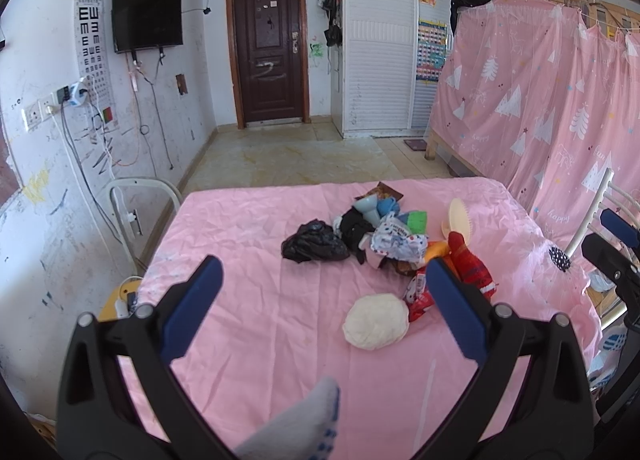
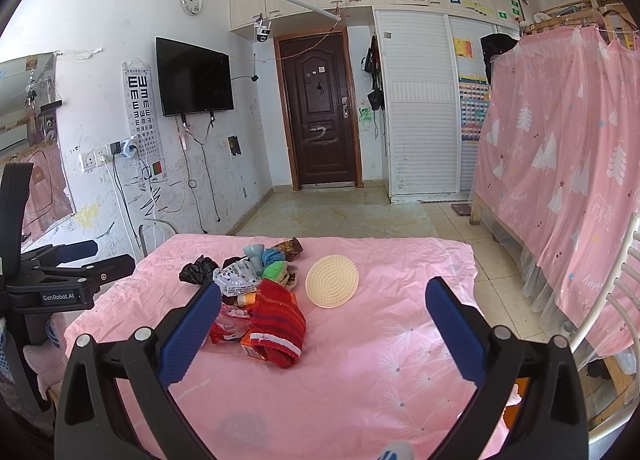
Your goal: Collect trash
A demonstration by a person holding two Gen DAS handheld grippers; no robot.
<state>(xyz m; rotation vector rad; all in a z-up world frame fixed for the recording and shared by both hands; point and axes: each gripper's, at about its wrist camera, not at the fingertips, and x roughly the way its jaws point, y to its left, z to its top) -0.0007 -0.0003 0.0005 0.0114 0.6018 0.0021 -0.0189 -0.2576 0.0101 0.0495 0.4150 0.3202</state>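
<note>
Trash (image 1: 384, 236) lies heaped mid-bed on the pink sheet (image 1: 248, 300), black bag (image 1: 314, 246) at its left edge (a red sock (image 2: 280, 320) nearest). Left claw (image 1: 324, 300) and right claw (image 2: 322, 324) both hover spread wide, holding nothing.

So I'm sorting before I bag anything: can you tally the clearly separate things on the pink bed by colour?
Black: 1, the crumpled plastic bag
White: 1, the round lump
Cream: 1, the round studded disc
Red: 1, the striped knit sock
Total: 4. The small mixed pile behind them overlaps too much to count.
</note>
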